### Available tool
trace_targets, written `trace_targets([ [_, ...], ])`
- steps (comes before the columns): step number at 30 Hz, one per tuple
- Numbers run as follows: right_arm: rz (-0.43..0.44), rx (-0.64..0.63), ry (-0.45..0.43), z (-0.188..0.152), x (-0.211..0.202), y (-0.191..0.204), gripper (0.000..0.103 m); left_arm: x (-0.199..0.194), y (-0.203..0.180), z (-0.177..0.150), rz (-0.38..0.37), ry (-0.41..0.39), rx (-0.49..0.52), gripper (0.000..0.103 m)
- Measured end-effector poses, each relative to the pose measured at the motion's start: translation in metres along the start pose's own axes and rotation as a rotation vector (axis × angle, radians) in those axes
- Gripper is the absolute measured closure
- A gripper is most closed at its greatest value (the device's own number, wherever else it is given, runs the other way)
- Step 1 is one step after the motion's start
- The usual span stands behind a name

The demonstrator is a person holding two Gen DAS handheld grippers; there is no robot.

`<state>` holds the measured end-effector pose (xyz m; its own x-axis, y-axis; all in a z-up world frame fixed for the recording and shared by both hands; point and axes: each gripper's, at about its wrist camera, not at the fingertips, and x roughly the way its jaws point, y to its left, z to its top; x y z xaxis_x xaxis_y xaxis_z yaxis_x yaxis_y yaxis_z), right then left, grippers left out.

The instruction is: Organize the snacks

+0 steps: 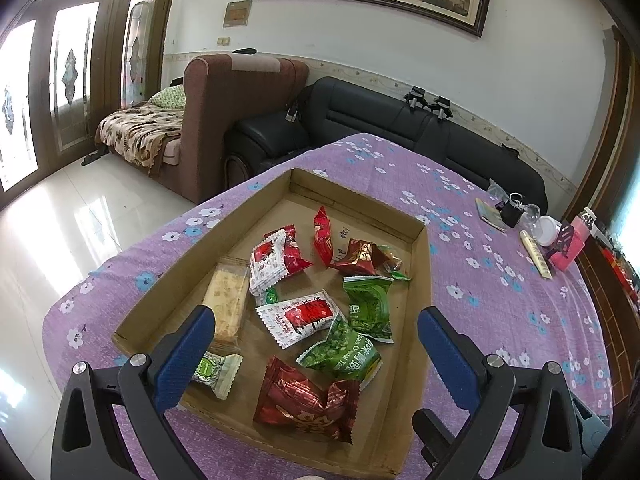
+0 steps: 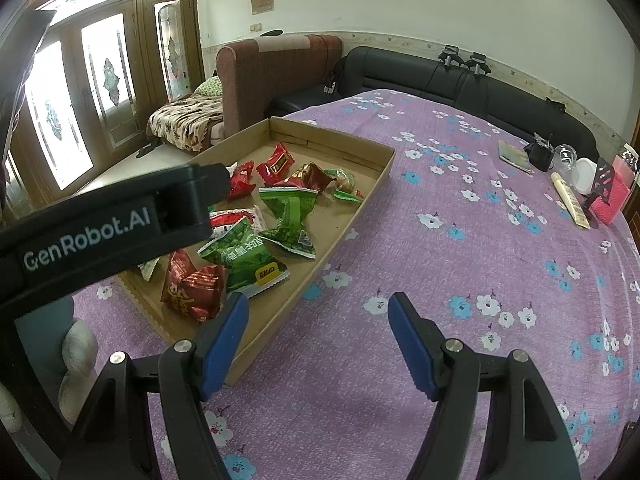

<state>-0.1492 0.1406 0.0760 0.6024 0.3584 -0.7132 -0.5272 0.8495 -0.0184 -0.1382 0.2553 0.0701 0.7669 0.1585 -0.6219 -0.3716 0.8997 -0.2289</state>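
A: State of the left tongs (image 1: 316,332)?

B: Blue pads spread wide, nothing between them, poised above the shallow brown cardboard tray (image 1: 256,196) on the bench with the purple flowered cloth (image 1: 480,280).

A: Right tongs (image 2: 316,320)?

B: Also wide and empty, over bare cloth; the left pad stands at the tray's near corner.

A: Location of the snacks?

B: All inside the tray. Seen from the left tongs: dark red foil packet (image 1: 308,400) at 6 o'clock, two green pea packets (image 1: 360,328) centre-right, red-and-white sachets (image 1: 298,316) at centre, a pale wrapped biscuit bar (image 1: 226,300) at 9 o'clock.
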Motion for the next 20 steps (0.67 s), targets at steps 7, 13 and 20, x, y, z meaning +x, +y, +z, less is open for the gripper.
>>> trace_targets([
  [7,0.001,0.0,0.001,0.0,0.0,0.0,0.031,0.0,-0.001,0.0,0.004,-0.007,-0.002,0.0],
  [13,0.009,-0.01,0.003,-0.007,0.003,0.006,0.031,-0.002,0.0,0.001,0.013,-0.022,-0.007,0.0],
  [20,0.024,-0.002,-0.004,-0.008,-0.002,0.005,0.031,-0.011,0.0,0.004,0.032,-0.037,0.005,0.0],
])
